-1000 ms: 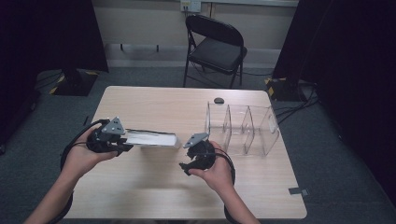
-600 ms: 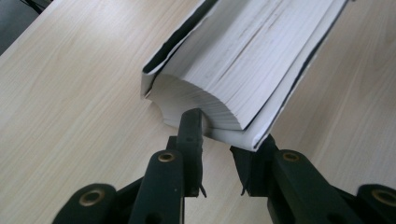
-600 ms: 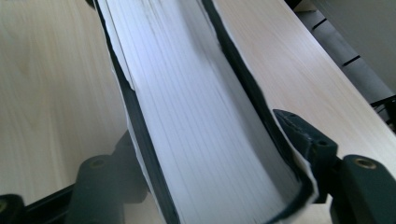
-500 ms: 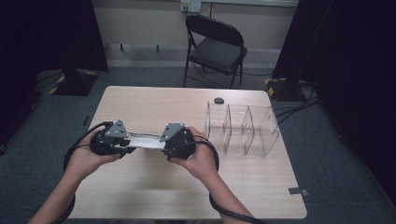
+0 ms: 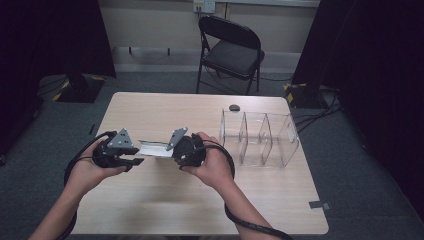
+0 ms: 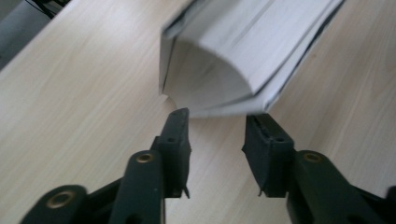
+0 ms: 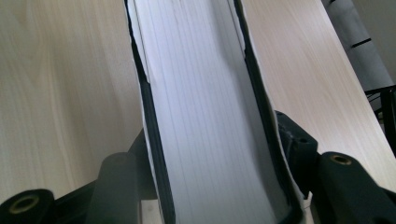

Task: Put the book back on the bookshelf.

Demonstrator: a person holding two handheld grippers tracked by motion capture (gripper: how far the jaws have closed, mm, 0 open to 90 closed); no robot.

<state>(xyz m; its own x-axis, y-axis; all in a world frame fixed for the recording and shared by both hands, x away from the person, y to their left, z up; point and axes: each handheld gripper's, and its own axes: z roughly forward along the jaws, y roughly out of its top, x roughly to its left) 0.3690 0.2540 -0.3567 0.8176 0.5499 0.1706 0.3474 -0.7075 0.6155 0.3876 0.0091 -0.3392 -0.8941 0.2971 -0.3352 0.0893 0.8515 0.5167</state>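
Note:
A thick book with white pages and a dark cover hangs above the wooden table, between my two grippers. My right gripper is shut on its right end. Its jaws have just been closing, and in the right gripper view they press on both covers of the book. My left gripper is at the book's left end. Its jaws have just been opening. In the left gripper view they stand apart just short of the book's near edge, with nothing between them.
A clear plastic organiser with several upright dividers stands on the table's right half. A small dark object lies behind it near the far edge. A black folding chair stands beyond the table. Cables trail from both grippers.
The right gripper moved up and left from the table's front to the book's right end and closed on it. The left gripper, which held the book, let go and opened.

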